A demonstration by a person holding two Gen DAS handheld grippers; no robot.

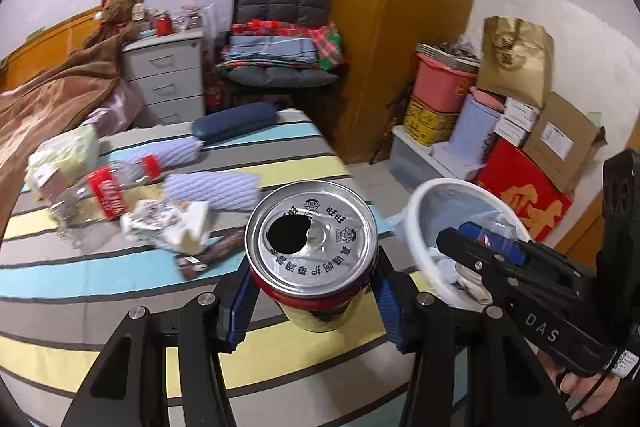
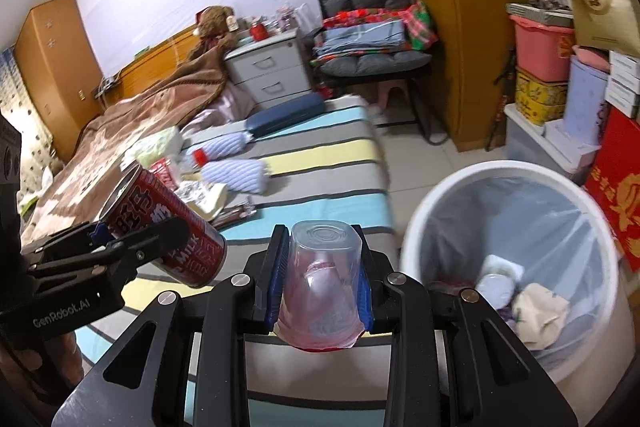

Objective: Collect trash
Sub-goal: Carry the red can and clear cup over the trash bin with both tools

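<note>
My left gripper (image 1: 314, 295) is shut on a red milk can (image 1: 312, 251) with an open silver top, held above the striped bed. The can also shows in the right wrist view (image 2: 160, 223), tilted, in the left gripper (image 2: 120, 247). My right gripper (image 2: 322, 283) is shut on a clear plastic cup (image 2: 320, 279) with pink residue, held left of the white trash bin (image 2: 472, 187). In the left wrist view the right gripper (image 1: 492, 247) hangs over the bin (image 1: 420, 227), which holds some trash in a clear liner.
On the striped bed (image 1: 120, 275) lie a plastic bottle (image 1: 104, 191), crumpled wrappers (image 1: 168, 223), blue socks (image 1: 212, 187) and a navy case (image 1: 234, 121). Boxes and a pink tub (image 1: 444, 83) are stacked at right. A chair (image 1: 280, 27) and drawers (image 1: 168, 75) stand behind.
</note>
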